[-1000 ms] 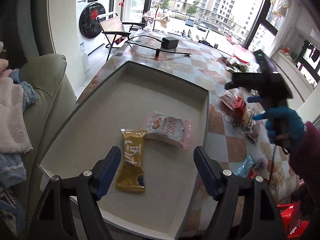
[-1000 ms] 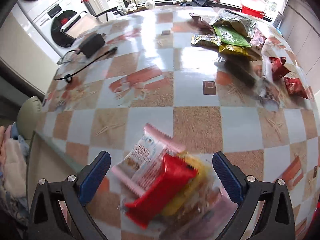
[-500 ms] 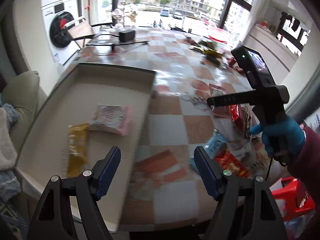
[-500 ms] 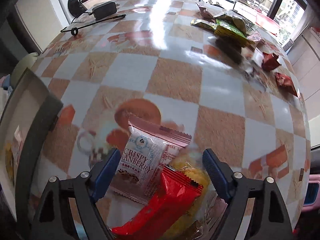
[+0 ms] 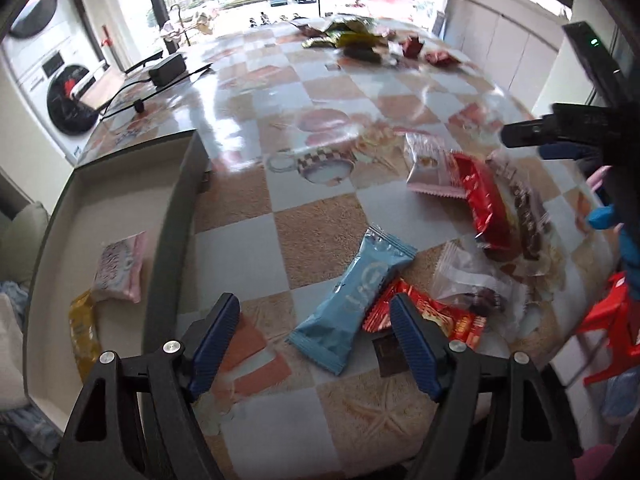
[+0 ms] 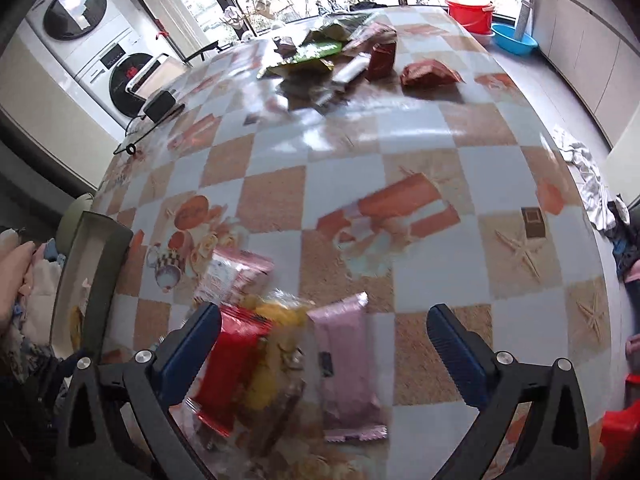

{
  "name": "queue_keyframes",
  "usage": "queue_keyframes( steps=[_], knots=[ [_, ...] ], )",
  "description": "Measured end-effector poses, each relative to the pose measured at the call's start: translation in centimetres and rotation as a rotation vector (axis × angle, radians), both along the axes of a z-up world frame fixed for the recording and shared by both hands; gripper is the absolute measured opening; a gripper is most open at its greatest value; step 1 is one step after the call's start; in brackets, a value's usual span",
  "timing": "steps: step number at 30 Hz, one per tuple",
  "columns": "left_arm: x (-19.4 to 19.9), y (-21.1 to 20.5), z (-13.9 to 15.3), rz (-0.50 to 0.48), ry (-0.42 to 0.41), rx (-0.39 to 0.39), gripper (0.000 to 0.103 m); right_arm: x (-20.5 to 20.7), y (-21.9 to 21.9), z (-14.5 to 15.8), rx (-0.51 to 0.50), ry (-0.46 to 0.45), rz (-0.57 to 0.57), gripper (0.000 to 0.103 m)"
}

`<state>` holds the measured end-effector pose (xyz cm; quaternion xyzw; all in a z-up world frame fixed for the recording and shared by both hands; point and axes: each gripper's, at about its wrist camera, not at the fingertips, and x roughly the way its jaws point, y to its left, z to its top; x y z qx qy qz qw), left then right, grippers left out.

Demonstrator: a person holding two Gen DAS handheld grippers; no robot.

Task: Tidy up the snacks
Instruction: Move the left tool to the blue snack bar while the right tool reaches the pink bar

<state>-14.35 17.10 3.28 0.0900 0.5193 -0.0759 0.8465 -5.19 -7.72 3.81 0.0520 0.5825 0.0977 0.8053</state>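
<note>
The surface (image 5: 320,208) is a big round top with a cloth of brown and grey squares. Its near and right edges drop off to the floor, where a red stool (image 5: 612,320) stands. On the left, a tray (image 5: 168,216) with low dark walls sits against the near-left side of the surface. Inside it lie a pink pack (image 5: 120,266) and a yellow pack (image 5: 84,332), touching at one end. The rest of the tray floor is bare.

The middle of the surface is open, with wide room to move. Far away sits a heap of snacks (image 6: 340,52), green, red and silver. A black box with a cord (image 5: 168,70) lies far left.

The left tongs (image 5: 316,336) are spread wide and hold nothing. Between their tips lies a blue pack (image 5: 356,296), flat and slanted, partly on top of a red pack (image 5: 436,320).

The right tongs (image 6: 324,348) are also spread wide, hanging over a near pile: a red bar (image 6: 232,364), a yellow snack (image 6: 268,356) and a pink bar (image 6: 348,364), side by side. This part is blurred.
</note>
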Motion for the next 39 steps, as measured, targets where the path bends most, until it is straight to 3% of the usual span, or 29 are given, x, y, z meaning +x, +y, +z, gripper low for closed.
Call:
queue_keyframes(
  steps=[6,11,14,17,22,27,35,39],
  knots=[
    [2.0,-1.0,-2.5,0.0,0.054,-0.035,0.082,-3.3,-1.5,-1.5,0.004,0.05,0.014,0.103],
    [2.2,-1.4,-2.1,-0.01,-0.005,0.079,0.086,-4.9,-1.4,-1.4,-0.124,-0.007,0.051,0.103],
    [1.5,-0.3,-1.3,-0.011,-0.026,0.042,0.086,-5.4,-3.1,-0.4,-0.109,-0.056,0.012,0.103],
    [1.6,-0.1,-2.0,-0.021,0.016,0.045,0.086,-5.2,-4.7,0.4,-0.129,-0.089,-0.034,0.103],
    [2.3,-1.2,-2.6,-0.002,0.003,-0.008,0.088,-4.4,-3.7,-2.0,-0.164,-0.012,0.03,0.103],
    [3.6,-1.5,-3.3,0.069,0.001,-0.057,0.103,-3.5,-0.6,-3.1,-0.256,-0.04,0.121,0.103],
    [2.9,-1.0,-3.0,0.136,0.027,-0.056,0.103,-2.7,-0.5,-3.2,-0.23,-0.131,0.179,0.103],
    [2.6,-1.3,-2.8,0.14,0.038,-0.049,0.096,-2.6,-0.4,-3.1,-0.227,-0.133,0.202,0.103]
  ],
)
